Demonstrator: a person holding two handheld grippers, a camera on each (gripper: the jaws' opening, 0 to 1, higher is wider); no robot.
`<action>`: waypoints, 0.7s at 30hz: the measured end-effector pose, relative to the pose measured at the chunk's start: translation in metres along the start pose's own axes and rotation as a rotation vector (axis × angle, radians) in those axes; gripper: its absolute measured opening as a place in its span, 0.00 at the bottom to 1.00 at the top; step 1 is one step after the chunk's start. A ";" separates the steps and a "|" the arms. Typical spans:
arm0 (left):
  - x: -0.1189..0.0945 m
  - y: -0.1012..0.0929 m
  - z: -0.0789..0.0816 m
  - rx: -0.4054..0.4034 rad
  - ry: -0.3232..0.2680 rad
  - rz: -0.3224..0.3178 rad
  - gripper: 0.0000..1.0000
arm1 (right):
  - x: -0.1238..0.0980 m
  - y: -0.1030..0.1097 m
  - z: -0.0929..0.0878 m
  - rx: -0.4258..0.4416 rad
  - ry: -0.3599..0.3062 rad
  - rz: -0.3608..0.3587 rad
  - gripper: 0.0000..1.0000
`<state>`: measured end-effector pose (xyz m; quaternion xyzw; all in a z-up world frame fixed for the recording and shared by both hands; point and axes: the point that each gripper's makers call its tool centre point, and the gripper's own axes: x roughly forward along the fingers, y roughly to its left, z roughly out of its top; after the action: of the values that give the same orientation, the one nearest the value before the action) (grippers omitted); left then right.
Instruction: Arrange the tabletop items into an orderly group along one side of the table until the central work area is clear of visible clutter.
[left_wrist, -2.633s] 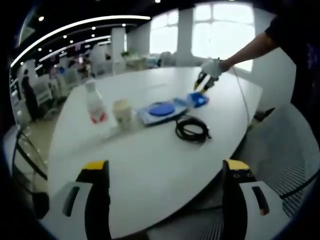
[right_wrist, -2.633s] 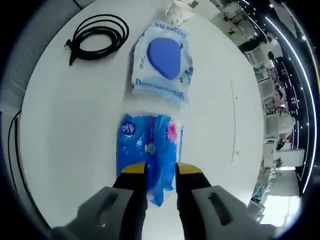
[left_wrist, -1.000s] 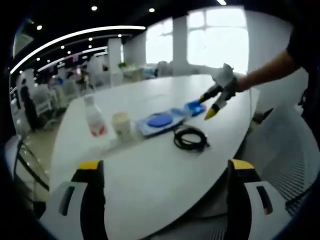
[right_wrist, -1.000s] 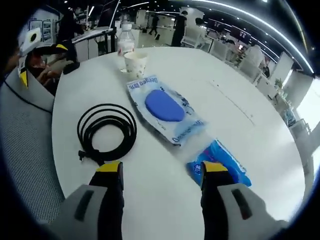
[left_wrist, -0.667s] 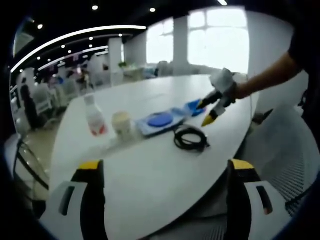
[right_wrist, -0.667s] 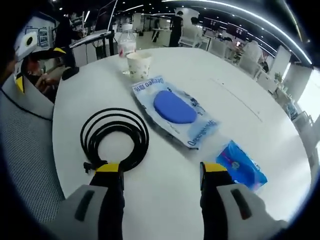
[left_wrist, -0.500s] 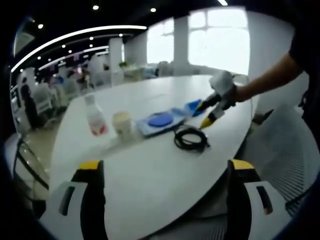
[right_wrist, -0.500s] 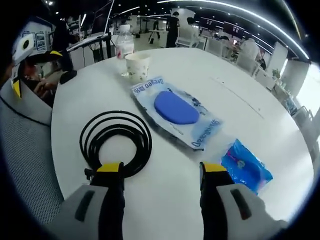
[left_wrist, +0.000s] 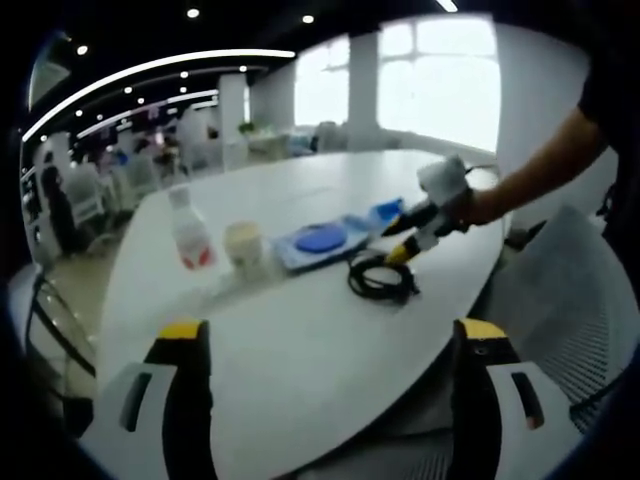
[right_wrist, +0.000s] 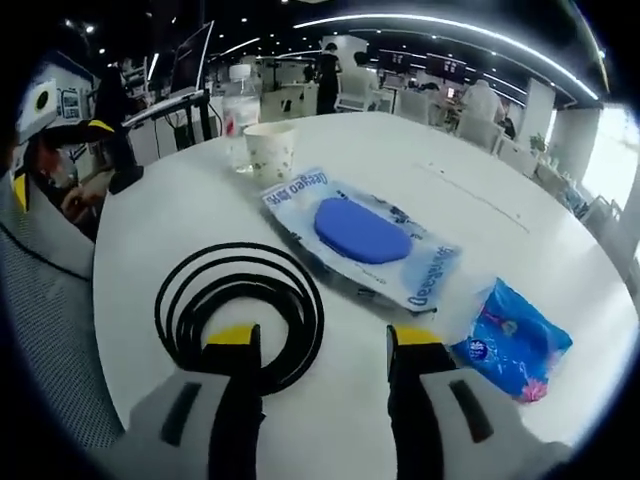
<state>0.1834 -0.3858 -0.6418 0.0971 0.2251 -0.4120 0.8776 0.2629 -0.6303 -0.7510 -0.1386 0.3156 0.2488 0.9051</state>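
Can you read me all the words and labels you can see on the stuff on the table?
"Deeyeo": on the wet-wipes pack with the blue lid, printed at both ends, read with some doubt.
Small blue packet: round logo and print too blurred to read.
Bottle: red label, unreadable.
Paper cup: faint pattern, no readable words.
Black cable: no writing.

Mesh chair (left_wrist: 585, 330) beside the table, bright windows (left_wrist: 440, 70), background desks with people (right_wrist: 330, 65).
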 end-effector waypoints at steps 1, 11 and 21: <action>0.000 0.000 0.000 0.000 0.000 0.000 0.98 | 0.001 0.000 -0.001 0.003 0.002 -0.002 0.47; 0.000 0.001 -0.001 -0.008 0.004 -0.001 0.96 | 0.011 0.004 -0.005 0.060 -0.017 -0.036 0.34; 0.000 0.002 -0.002 -0.012 0.012 0.002 0.94 | 0.016 0.006 -0.006 0.180 -0.063 -0.073 0.21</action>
<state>0.1839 -0.3834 -0.6437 0.0942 0.2326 -0.4092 0.8773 0.2674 -0.6219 -0.7661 -0.0603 0.3029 0.1907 0.9318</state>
